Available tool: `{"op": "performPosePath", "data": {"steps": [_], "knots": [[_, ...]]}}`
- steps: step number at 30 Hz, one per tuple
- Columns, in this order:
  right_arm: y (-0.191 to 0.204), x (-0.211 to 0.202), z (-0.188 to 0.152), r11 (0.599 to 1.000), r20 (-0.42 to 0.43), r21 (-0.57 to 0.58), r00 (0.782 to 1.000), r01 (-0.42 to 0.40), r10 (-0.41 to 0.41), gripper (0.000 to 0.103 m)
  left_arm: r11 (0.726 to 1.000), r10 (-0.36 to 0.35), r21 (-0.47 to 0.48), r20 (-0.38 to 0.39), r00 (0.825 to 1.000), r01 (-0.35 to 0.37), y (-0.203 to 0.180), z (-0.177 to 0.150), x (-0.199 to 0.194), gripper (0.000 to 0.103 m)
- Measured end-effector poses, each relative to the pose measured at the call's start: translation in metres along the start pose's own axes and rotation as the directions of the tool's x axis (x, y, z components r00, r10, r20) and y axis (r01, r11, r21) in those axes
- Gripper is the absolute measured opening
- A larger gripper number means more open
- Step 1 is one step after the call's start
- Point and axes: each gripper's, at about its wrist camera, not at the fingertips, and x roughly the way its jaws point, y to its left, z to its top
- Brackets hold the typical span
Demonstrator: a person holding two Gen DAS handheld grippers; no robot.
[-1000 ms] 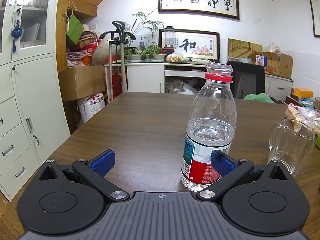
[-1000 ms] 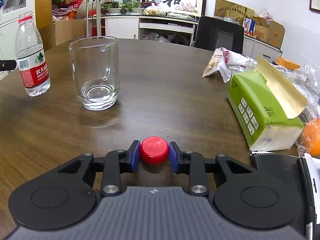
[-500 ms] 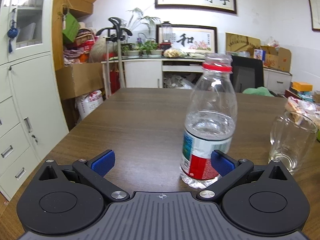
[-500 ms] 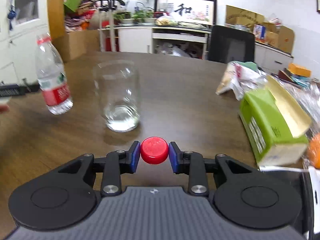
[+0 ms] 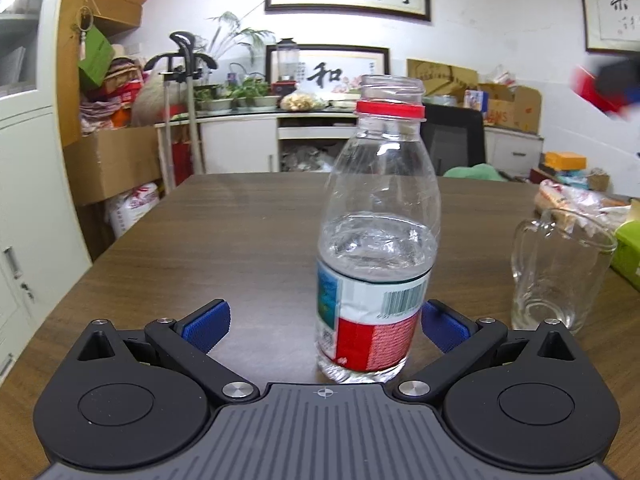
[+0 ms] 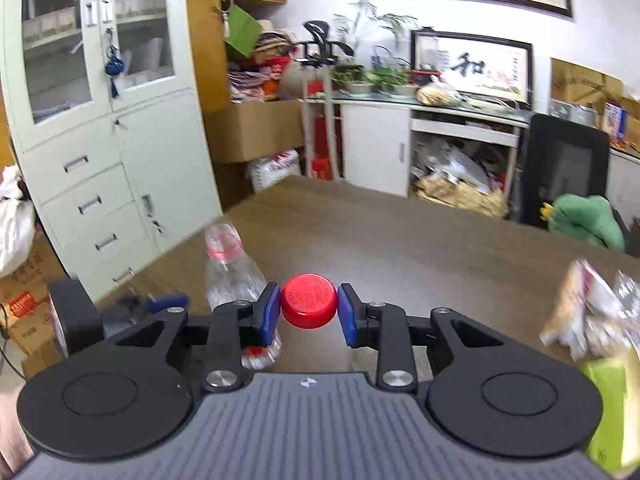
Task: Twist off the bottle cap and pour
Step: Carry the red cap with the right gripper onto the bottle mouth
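An uncapped clear water bottle (image 5: 376,240) with a red neck ring and a red and white label stands on the brown table (image 5: 240,232). My left gripper (image 5: 325,324) is open around its base. The right blue pad (image 5: 444,326) is close to the label and the left pad is well clear. An empty glass mug (image 5: 560,272) stands to the bottle's right. My right gripper (image 6: 308,308) is shut on the red cap (image 6: 308,306) and held up in the air above the table. Below it on the left is the blurred bottle (image 6: 230,272).
A green tissue box (image 5: 628,256) and a crinkled snack bag (image 6: 592,308) lie at the table's right side. A black chair (image 5: 452,140) stands behind the far edge. A pale cabinet (image 6: 100,140) with drawers is off the table's left side.
My right gripper has risen off the table with the cap and swung left towards the bottle. My left gripper has edged nearer, so the bottle now sits further in between its jaws.
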Motion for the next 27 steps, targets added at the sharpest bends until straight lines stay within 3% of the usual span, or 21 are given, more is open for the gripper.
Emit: {"op": "performPosePath", "data": {"steps": [4, 10, 17, 27], "knots": [[0.010, 0.030, 0.033, 0.995, -0.037, -0.005, 0.995, -0.096, 0.095, 0.032, 0.999, -0.032, 0.008, -0.010, 0.999, 0.032, 0.000, -0.001, 0.008, 0.103], [0.021, 0.068, 0.061, 0.990, -0.123, -0.033, 0.984, -0.137, 0.132, 0.032, 0.998, -0.055, 0.028, -0.003, 0.999, 0.055, 0.001, 0.001, 0.016, 0.103], [0.032, 0.085, 0.070, 0.992, -0.175, -0.084, 0.982, -0.090, 0.074, 0.032, 0.995, -0.078, 0.063, 0.016, 0.997, 0.077, -0.006, 0.003, 0.021, 0.103], [0.040, 0.096, 0.067, 0.992, -0.203, -0.083, 0.976, -0.096, 0.078, 0.032, 0.993, -0.077, 0.090, 0.000, 0.997, 0.077, -0.011, 0.004, 0.032, 0.103]]}}
